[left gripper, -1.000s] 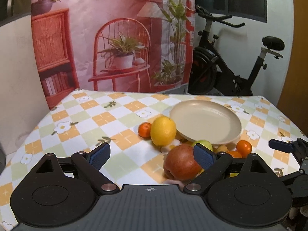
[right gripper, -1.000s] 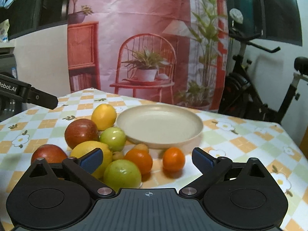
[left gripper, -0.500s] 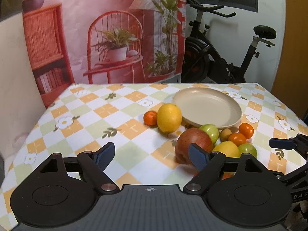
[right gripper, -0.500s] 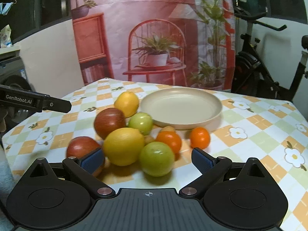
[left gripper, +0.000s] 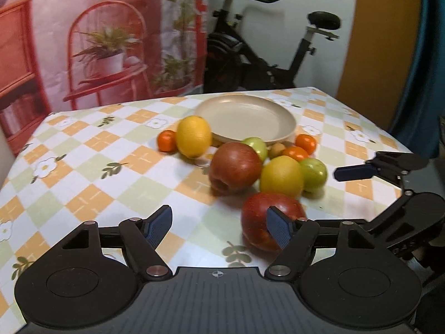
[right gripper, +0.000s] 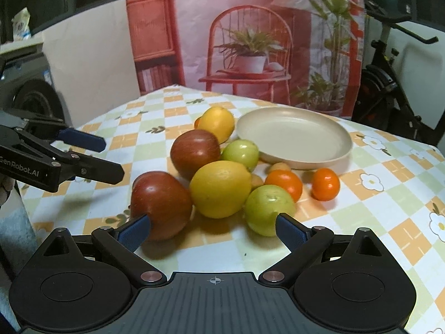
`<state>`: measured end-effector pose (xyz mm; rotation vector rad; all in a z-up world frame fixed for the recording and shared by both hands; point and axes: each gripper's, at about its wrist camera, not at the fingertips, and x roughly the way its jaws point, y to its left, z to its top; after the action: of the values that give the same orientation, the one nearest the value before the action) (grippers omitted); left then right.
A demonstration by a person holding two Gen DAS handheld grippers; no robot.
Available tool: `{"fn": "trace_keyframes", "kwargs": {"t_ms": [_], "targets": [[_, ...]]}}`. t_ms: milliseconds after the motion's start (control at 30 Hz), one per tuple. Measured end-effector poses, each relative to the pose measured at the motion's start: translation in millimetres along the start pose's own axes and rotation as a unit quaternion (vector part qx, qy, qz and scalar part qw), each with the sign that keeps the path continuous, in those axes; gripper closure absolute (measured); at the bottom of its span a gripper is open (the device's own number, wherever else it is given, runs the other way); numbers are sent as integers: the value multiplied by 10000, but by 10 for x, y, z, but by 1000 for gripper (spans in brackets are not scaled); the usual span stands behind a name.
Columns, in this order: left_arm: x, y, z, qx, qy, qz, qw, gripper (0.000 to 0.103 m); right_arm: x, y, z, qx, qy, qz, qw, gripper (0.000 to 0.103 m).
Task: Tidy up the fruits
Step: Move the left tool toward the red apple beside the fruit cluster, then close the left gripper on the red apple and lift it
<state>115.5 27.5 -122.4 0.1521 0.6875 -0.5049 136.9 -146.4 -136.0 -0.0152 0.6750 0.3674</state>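
Near the front of the checked desk (left gripper: 83, 167) sits the fruit pile: a red apple (left gripper: 267, 220) nearest the left tongs (left gripper: 219, 226), a second red apple (left gripper: 236, 167) just behind it, and a yellow lemon (left gripper: 281, 176) touching a green apple (left gripper: 313, 174) to the right. Farther back, another lemon (left gripper: 194, 135) rests against the beige plate (left gripper: 247, 119), with a small orange (left gripper: 167, 140) on its left and two more oranges (left gripper: 306, 142) by the plate's near right rim. Nothing lies on that plate. Left tongs are closing, the gap between them bare, their right pad just in front of the near apple. Right tongs (right gripper: 214, 231) stand spread wide, with nothing pinched, the red apple (right gripper: 160, 203) by their left pad and a green apple (right gripper: 268, 204) by their right. Behind the desk hangs a printed backdrop (left gripper: 97, 27), an exercise bike (left gripper: 264, 55) beside it.
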Motion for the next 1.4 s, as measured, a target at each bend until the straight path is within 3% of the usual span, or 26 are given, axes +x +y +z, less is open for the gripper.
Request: {"fn": "trace_keyframes", "kwargs": {"t_ms": [167,700,833,1100,1400], "targets": [[88,11,-30,-2,-1,-241,9997,33,69,106,1,-168,225,34,9996,12],[228,54,24,-364,-36,-909,9952,34,248,304,16,-559,514,356,9965,34],[246,0,27,-326,-16,-1030,9942,36,305,290,38,-465,535,419,9966,46],[180,10,6,-367,109,-1251,9914,47,258,180,23,63,673,911,9936,47],[184,-8,10,-546,347,-1375,9884,48,231,129,2,451,769,1200,9888,47]]}}
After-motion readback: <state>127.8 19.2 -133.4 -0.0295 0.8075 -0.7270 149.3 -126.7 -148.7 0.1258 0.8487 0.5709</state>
